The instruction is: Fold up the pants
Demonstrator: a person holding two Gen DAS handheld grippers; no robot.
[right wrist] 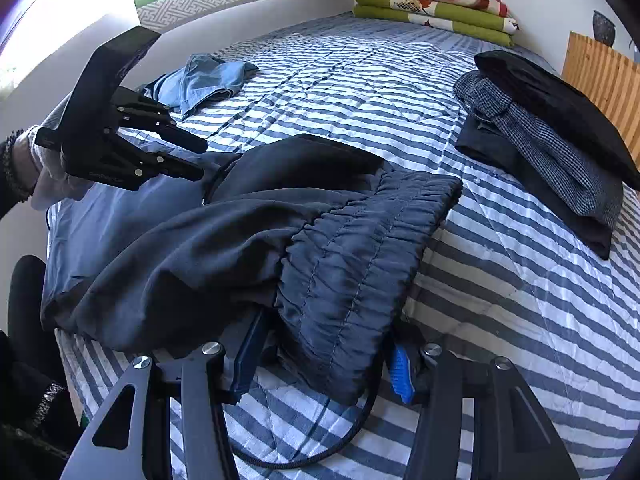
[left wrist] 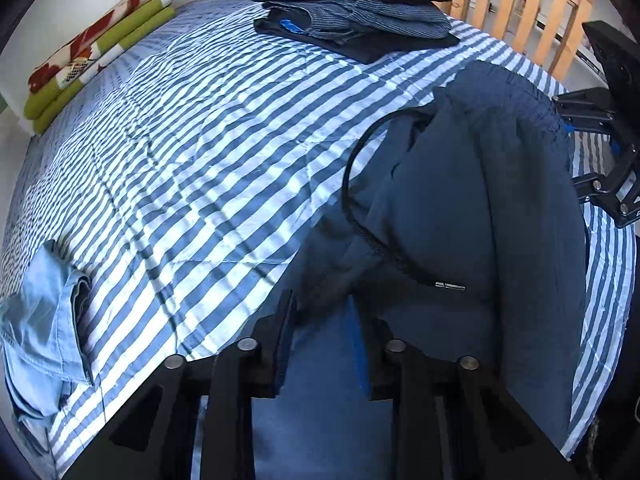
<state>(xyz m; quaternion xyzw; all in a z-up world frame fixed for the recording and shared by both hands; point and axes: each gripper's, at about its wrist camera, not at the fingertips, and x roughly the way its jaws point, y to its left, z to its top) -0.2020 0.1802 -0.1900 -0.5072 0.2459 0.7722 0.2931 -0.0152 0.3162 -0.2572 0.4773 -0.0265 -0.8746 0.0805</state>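
My navy pants (right wrist: 248, 240) lie bunched on the striped bed (right wrist: 500, 280), their gathered waistband (right wrist: 352, 264) towards my right tongs (right wrist: 320, 364), whose fingers stand apart on either side of it with the pads not pressing, the black drawstring (right wrist: 352, 428) looping below. My left tongs (left wrist: 322, 344) hover over the pants with the fingers parted and gripping nothing. A stack of folded dark clothes (right wrist: 560, 152) sits to the right, a light blue garment (right wrist: 208, 80) further off, and folded green blankets (right wrist: 432, 8) at the far wall

The striped bed (right wrist: 500, 280) carries dark navy pants (right wrist: 248, 240) near its front edge. A folded clothes stack (right wrist: 560, 152), light blue garment (right wrist: 204, 80) and folded blankets (right wrist: 436, 4) also lie on it.
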